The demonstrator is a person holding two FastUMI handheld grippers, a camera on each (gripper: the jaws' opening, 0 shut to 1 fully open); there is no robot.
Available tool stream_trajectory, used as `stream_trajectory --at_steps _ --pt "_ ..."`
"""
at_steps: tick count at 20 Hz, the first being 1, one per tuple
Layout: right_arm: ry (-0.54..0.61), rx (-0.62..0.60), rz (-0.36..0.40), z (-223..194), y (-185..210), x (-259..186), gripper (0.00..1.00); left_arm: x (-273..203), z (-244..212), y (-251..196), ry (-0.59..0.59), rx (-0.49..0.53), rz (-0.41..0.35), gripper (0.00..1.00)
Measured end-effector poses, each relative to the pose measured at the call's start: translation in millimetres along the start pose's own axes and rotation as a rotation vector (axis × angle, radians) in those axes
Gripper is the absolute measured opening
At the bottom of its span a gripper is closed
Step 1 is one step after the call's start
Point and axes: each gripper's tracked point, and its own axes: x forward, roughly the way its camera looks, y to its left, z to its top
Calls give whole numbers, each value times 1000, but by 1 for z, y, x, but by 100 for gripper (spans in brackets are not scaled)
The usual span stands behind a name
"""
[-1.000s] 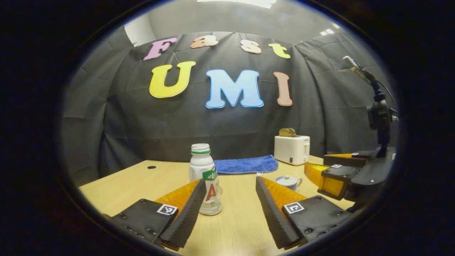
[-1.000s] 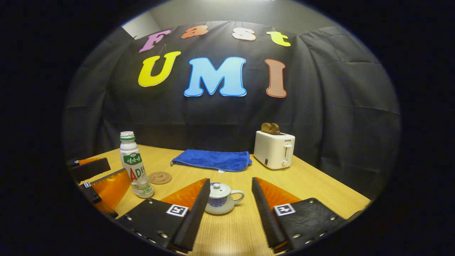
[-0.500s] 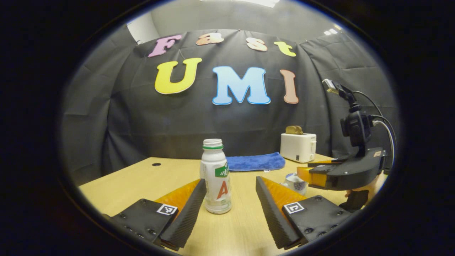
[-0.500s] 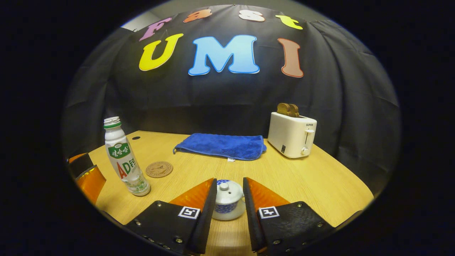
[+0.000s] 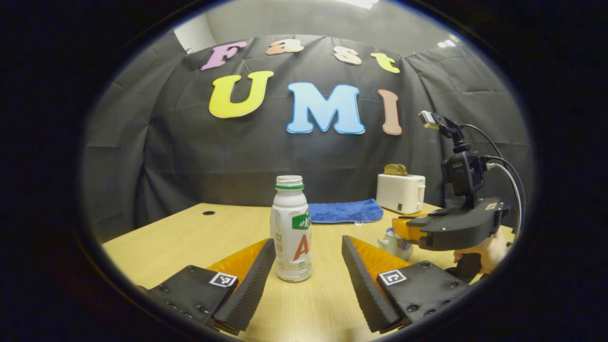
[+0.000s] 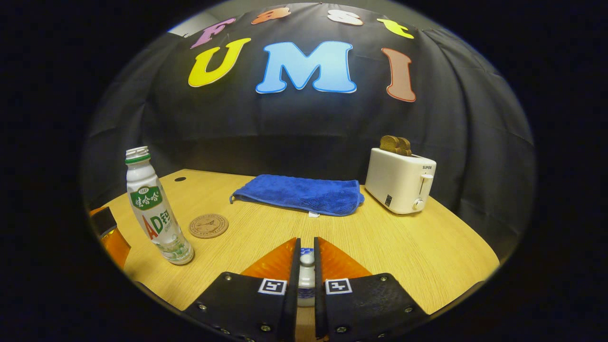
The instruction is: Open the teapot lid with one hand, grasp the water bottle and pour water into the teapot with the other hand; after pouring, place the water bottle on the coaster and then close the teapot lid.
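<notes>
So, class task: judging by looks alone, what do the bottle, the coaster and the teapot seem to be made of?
Bottle: probably plastic, smooth white with a printed wrap and a threaded open neck.
Coaster: likely wood or cork, a matt brown disc with an engraved-looking pattern.
Teapot: apparently glazed ceramic, glossy white with blue decoration; its lid knob sits between the right gripper fingers.

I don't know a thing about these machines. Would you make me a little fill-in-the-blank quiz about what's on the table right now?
1. The right hand-held gripper has closed on the knob of the teapot's ____.
2. The water bottle stands upright with no ____ on its neck.
3. The round coaster lies on the table beside the ____.
4. Slices of bread stick up from the white ____.

Missing words: lid; cap; water bottle; toaster
</notes>
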Motion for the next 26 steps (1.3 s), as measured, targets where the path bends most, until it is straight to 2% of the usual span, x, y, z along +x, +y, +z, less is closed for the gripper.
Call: stream_trajectory --at_steps 2,3,4,5,6,8,9,10,13,15,18,20,21,22,23,24,25,26 --pt "-11 -15 0 2 0 1 16 0 0 -1 -5 -11 -7 99" --pt "-13 -18 1 3 0 1 16 0 -2 -3 -3 -11 -10 93" --pt "-26 9 5 4 3 3 16 0 -1 -3 -2 -11 -12 93" --pt "-20 35 3 3 -1 1 3 1 -3 -3 0 -6 -12 93" --pt "-26 53 7 4 0 2 3 0 -2 -2 -2 1 -8 99" --pt "-30 72 17 5 0 2 3 0 2 0 -13 8 1 93" --pt "-35 96 32 8 1 0 3 -1 2 0 -16 5 1 93" --pt "-47 119 39 11 0 -1 3 -1 2 0 -15 3 1 99" --pt "-102 147 37 31 -10 -11 3 0 0 4 -11 2 8 93" --pt "-156 128 16 48 -20 -19 3 1 -3 5 -8 -1 10 93" --pt "-239 105 -36 70 -43 -28 3 4 -9 9 4 6 23 99" --pt "-282 103 -71 78 -60 -31 3 4 -12 12 12 25 35 93" --pt "-298 104 -90 80 -69 -31 3 4 -12 15 15 34 43 93" --pt "-310 108 -106 80 -78 -31 3 4 -10 17 15 41 52 87" --pt "-319 113 -118 80 -87 -31 3 5 -9 19 14 45 59 87" --pt "-326 121 -128 79 -95 -29 3 5 -8 20 16 48 65 99" --pt "-328 125 -139 77 -103 -28 3 6 -8 22 16 51 70 99" --pt "-329 127 -150 75 -110 -26 3 8 -5 23 13 58 77 93"
